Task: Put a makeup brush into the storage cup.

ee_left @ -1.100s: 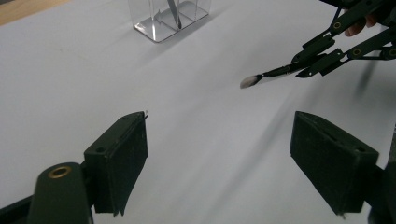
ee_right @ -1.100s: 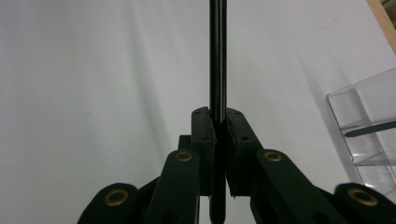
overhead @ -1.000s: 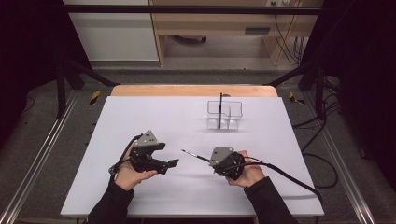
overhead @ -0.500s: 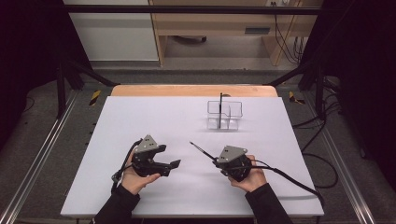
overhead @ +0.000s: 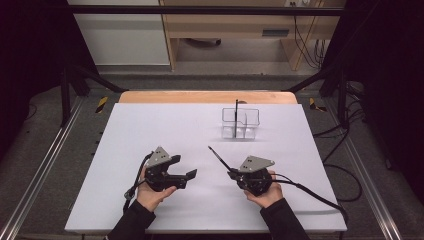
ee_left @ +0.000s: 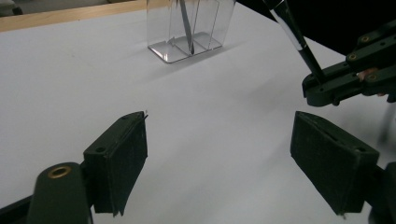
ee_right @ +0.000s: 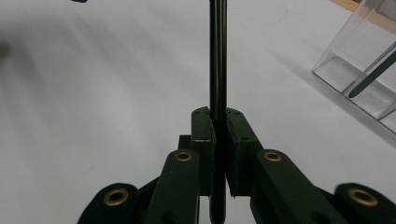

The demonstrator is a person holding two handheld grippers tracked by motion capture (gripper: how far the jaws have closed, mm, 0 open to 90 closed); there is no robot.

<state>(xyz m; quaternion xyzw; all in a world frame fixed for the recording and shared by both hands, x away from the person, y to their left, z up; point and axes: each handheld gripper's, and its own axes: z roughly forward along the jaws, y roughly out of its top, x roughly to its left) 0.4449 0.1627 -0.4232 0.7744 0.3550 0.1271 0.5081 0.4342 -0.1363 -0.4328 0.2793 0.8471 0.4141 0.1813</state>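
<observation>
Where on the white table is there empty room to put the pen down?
The left half of the table is bare, and so is the strip between the clear holder and the grippers. It is tight between the left gripper and right gripper.

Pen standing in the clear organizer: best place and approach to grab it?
Grip the pen on its upper shaft, which sticks out above the clear organizer rim. Come from above, fingers either side: the walls enclose its lower half, and it stands near upright. The left gripper is open and free.

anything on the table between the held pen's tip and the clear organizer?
Nothing: in the high view, bare white table separates the pen in the right gripper from the clear organizer.
</observation>
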